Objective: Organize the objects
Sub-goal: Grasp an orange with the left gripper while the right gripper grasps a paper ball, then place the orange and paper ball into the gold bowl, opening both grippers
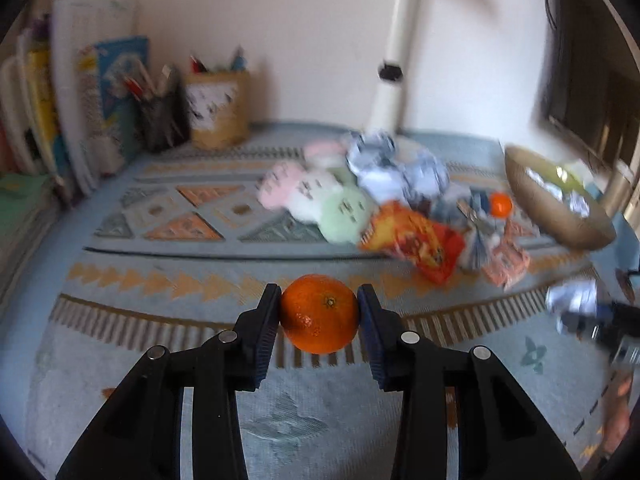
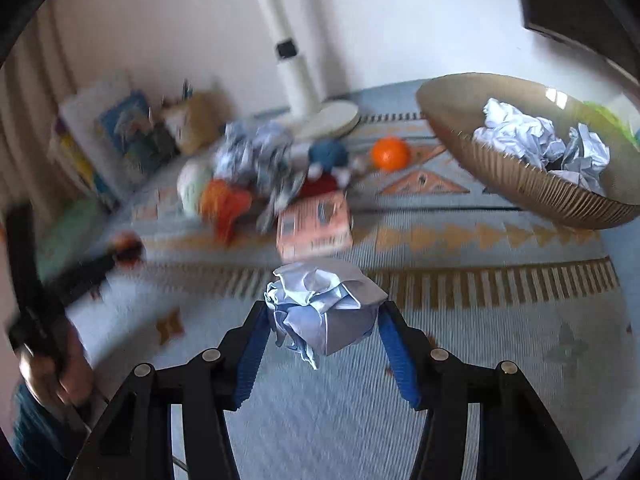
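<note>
This is a home, most likely a study or a child's room: a table covered by a pale blue woven cloth (image 1: pixel 200 240) with orange geometric patterns stands against a plain cream wall. Along the wall stand upright books (image 1: pixel 116 92), two pencil holders (image 1: pixel 218 110) full of pens, and a white lamp post (image 1: pixel 394 60). Pastel plush toys (image 1: pixel 316 196), snack packets (image 1: pixel 416 240) and a ribbed wicker bowl (image 2: pixel 520 188) of crumpled paper lie about.

A tangerine (image 1: pixel 319 314) sits between the left jaws, a paper ball (image 2: pixel 325 309) between the right. Behind lies a pile (image 1: pixel 384 208); right, a bowl (image 2: pixel 520 184) holding paper.
</note>
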Demonstrator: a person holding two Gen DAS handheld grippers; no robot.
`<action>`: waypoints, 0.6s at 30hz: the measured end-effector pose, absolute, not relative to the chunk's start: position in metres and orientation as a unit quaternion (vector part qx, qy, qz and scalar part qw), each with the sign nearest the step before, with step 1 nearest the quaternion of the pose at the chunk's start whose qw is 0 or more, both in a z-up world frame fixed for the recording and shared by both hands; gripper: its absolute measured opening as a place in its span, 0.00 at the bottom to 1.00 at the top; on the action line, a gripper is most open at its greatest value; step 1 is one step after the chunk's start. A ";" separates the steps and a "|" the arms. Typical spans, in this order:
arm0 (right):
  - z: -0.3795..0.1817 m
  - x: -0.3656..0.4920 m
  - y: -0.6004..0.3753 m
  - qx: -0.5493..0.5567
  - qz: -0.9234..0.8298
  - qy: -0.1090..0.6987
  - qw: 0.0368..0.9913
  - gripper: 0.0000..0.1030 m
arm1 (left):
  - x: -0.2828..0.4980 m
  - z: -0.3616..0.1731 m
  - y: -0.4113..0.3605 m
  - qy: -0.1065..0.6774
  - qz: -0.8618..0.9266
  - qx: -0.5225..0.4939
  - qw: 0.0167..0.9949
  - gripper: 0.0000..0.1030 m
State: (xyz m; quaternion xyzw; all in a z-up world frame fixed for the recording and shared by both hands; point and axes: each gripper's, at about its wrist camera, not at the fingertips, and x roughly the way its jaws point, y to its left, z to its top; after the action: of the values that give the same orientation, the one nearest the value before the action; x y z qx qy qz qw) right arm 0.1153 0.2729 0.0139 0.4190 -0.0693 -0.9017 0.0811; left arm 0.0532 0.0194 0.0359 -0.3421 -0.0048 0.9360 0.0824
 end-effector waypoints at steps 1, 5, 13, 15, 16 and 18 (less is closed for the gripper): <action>0.011 0.116 0.270 0.424 -0.901 -0.057 0.075 0.52 | 0.053 0.036 0.020 -0.002 0.936 -0.343 0.076 0.35; 0.008 0.119 0.270 0.429 -0.898 -0.060 0.080 0.71 | 0.052 0.037 0.013 -0.018 0.937 -0.342 0.076 0.35; 0.001 0.124 0.278 0.441 -0.890 -0.085 0.074 0.80 | 0.053 0.035 0.010 -0.037 0.933 -0.347 0.082 0.35; 0.001 0.128 0.275 0.439 -0.892 -0.079 0.072 0.80 | 0.053 0.034 0.010 -0.038 0.932 -0.350 0.083 0.35; 0.001 0.131 0.275 0.436 -0.894 -0.078 0.071 0.80 | 0.053 0.033 0.010 -0.039 0.931 -0.352 0.084 0.35; 0.001 0.136 0.274 0.432 -0.896 -0.081 0.067 0.80 | 0.052 0.033 0.009 -0.040 0.930 -0.354 0.085 0.35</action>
State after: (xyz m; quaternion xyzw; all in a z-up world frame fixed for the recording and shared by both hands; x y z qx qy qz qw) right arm 0.1357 0.2739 0.0014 0.4318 -0.0812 -0.8958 0.0673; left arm 0.0524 0.0095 0.0326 -0.3543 -0.0403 0.9304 0.0852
